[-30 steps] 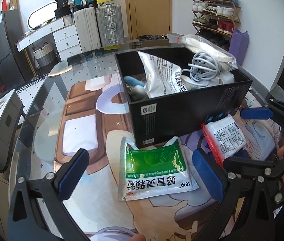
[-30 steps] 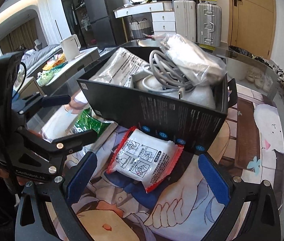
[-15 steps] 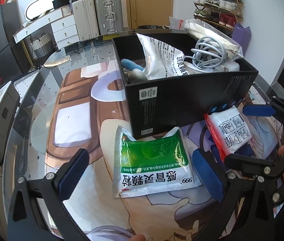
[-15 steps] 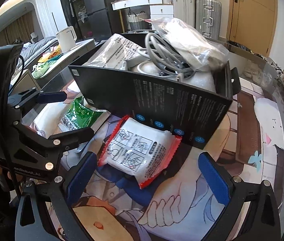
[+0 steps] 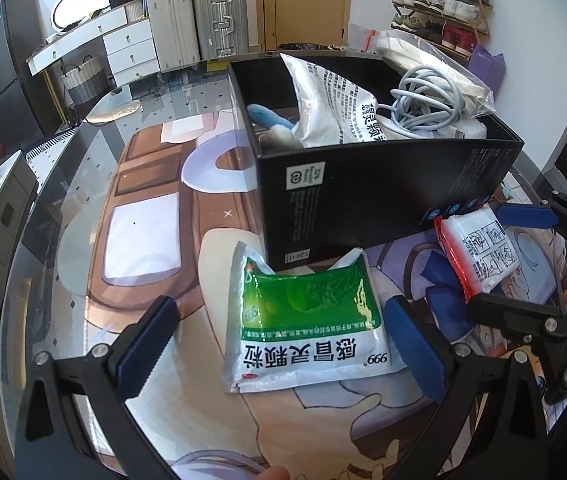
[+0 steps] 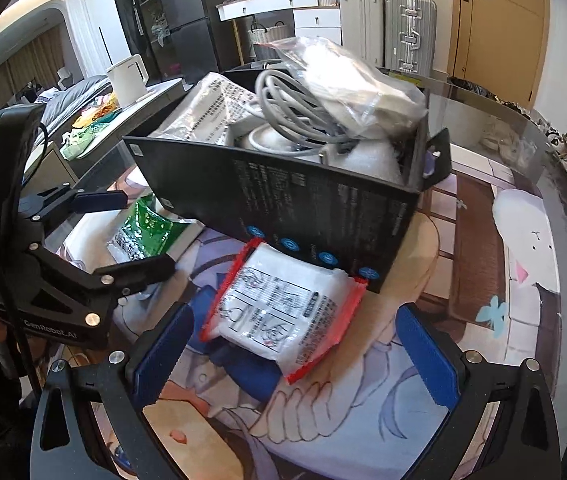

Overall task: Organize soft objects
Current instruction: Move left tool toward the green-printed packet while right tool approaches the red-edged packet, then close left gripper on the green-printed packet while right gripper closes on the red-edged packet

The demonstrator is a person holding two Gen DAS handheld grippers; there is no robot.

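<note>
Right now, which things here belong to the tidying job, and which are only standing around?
Job: green sachet, red-edged packet, black box, left gripper, right gripper.
Around: suitcases, shoe rack, kettle.

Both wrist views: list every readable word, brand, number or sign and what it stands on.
"999" and "感冒灵颗粒", upside down: green-and-white sachet.
"CenRobot.AI": left gripper body, right wrist view.
"颗灵颗" partly legible: silver pouch in the black box.
Box fine print and its round blue icons: too small to read.
Red-edged white packet: pictograms, text blurred.
</note>
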